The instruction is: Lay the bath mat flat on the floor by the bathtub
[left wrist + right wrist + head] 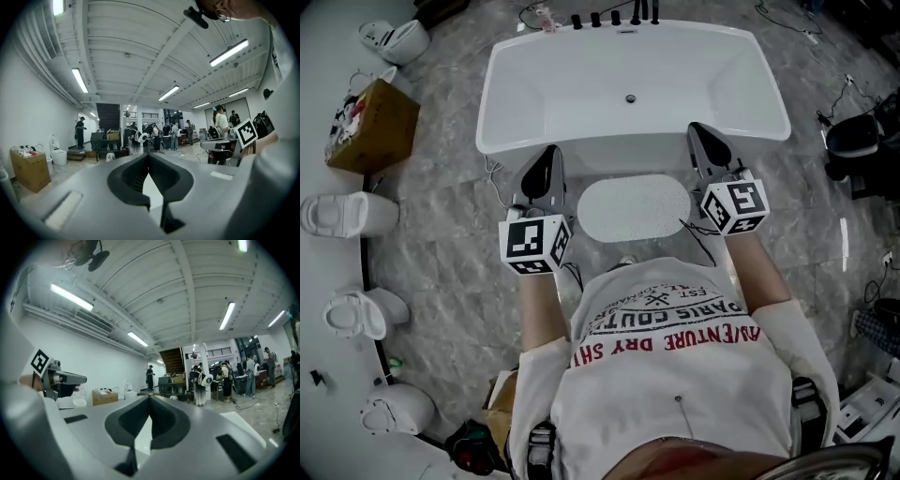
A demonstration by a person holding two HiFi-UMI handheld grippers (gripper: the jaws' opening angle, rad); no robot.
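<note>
Person's shirt (675,356) in foreground; left claw (549,152) and right claw (697,129), both pressed together, empty, flank flat bath mat (634,206) before bathtub (581,94).

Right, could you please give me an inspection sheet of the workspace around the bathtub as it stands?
Surface: grey marbled floor, nothing spilled that I can see.
Job's things: white oval bath mat lies on the floor, apparently flat, right in front of the white bathtub.
Clutter: open cardboard box at the left; toilets lined along the left wall.
Grippers: left gripper and right gripper both shut and empty, held either side of the mat.
Cables: thin cable on the floor by the tub's left corner.
Surroundings: open hall with people and ceiling strip lights.
</note>
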